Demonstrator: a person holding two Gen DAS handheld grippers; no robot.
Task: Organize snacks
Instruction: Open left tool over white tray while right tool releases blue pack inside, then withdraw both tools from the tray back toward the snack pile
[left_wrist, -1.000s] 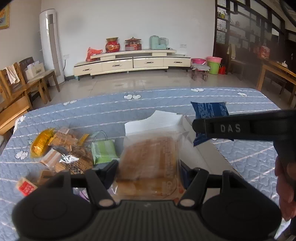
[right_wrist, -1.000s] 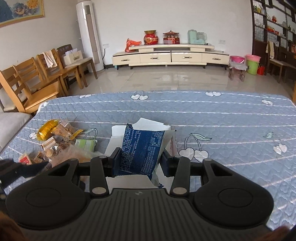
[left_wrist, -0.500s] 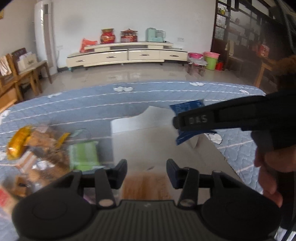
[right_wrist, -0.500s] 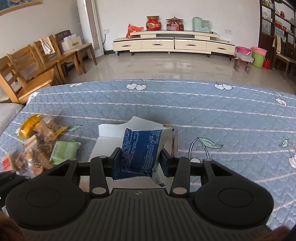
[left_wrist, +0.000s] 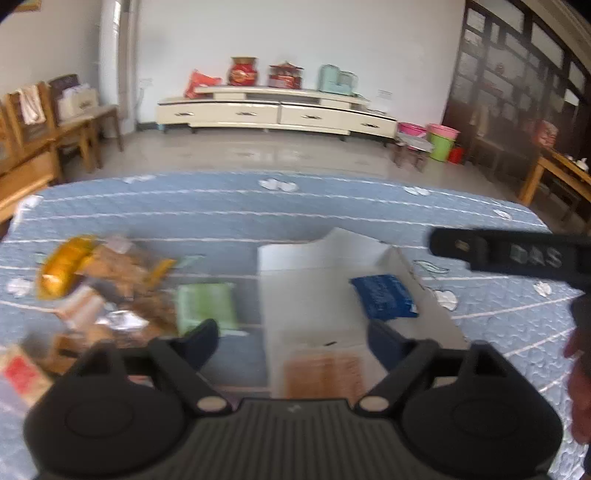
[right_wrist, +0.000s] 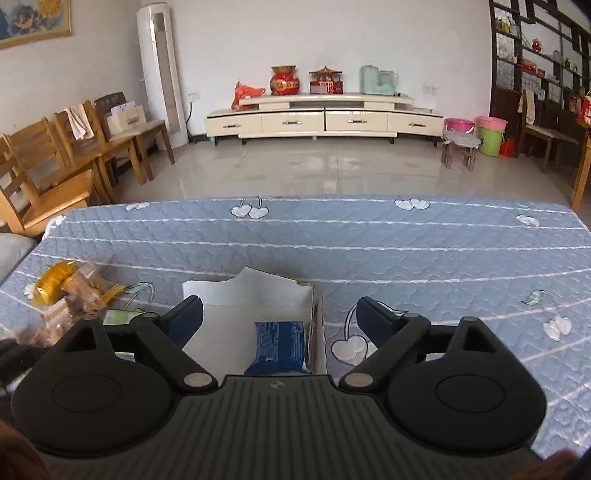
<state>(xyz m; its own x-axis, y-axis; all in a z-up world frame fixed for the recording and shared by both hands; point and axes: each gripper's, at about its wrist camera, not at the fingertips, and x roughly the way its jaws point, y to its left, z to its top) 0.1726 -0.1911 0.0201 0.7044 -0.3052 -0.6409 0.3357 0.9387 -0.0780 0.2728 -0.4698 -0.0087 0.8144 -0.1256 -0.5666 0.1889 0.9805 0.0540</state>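
Observation:
A white cardboard box (left_wrist: 306, 254) lies open on the blue quilted cover. Inside it are a blue snack packet (left_wrist: 382, 297) on the right and a brown biscuit packet (left_wrist: 325, 373) at the near end. My left gripper (left_wrist: 293, 345) hangs over the box's near end, jaws opening, the pads touching nothing. My right gripper (right_wrist: 280, 321) is above the box (right_wrist: 258, 291) with its jaws opening wide. The blue packet (right_wrist: 279, 347) lies loose below it. From the left wrist view the right gripper (left_wrist: 517, 254) shows side-on at the right.
A pile of loose snacks lies left of the box: a gold packet (left_wrist: 62, 266), a green packet (left_wrist: 205, 306) and several brown ones. A hand (left_wrist: 580, 387) is at the right edge. Wooden chairs (right_wrist: 44, 166) stand beyond the left edge.
Both grippers have opened. The blue packet left the right gripper and now lies in the box. The brown biscuit packet left the left gripper and lies in the box's near end.

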